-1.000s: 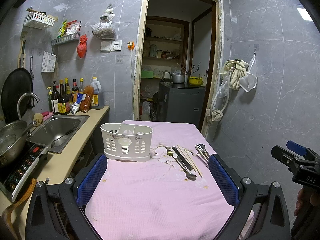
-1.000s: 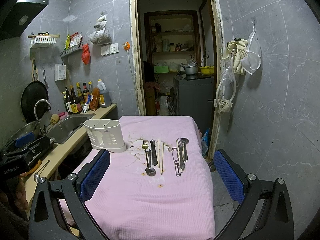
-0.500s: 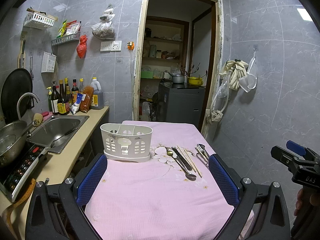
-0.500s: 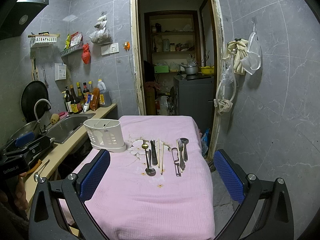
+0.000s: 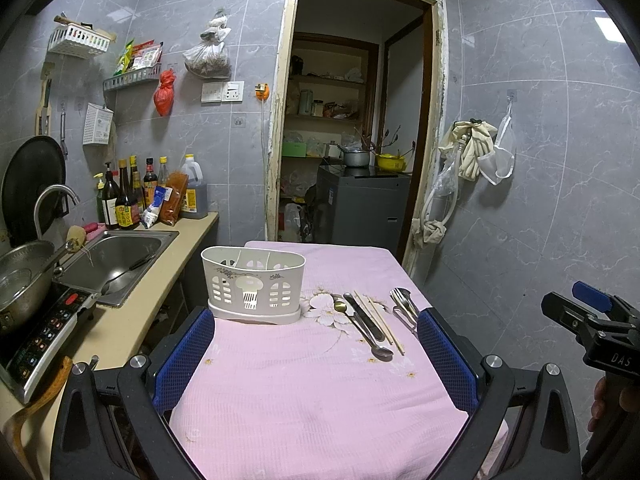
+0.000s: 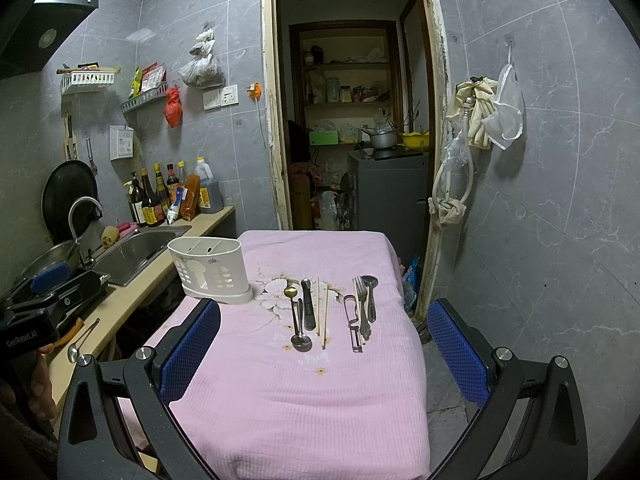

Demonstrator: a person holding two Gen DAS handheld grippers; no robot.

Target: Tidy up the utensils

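Note:
A white utensil caddy [image 5: 253, 285] [image 6: 211, 270] stands on the left of the pink-clothed table [image 5: 312, 392] [image 6: 304, 400]. To its right lie utensils in a row: a long spoon [image 6: 301, 328], a small gold spoon [image 6: 290, 291], a knife [image 6: 308, 304], chopsticks [image 6: 322, 312], a peeler [image 6: 353, 326], a fork [image 6: 362, 304] and another spoon [image 6: 370, 294]. They also show in the left wrist view, among them the long spoon [image 5: 362, 330]. My left gripper [image 5: 314, 350] is open and empty above the near table. My right gripper [image 6: 324, 338] is open and empty, short of the utensils.
A counter with a sink [image 5: 116, 256], an induction cooker [image 5: 44, 332], a metal bowl [image 5: 20, 280] and bottles [image 5: 128, 196] runs along the left. A spoon [image 6: 80, 342] lies on the counter. A doorway [image 5: 352, 140] is behind the table, a tiled wall on the right.

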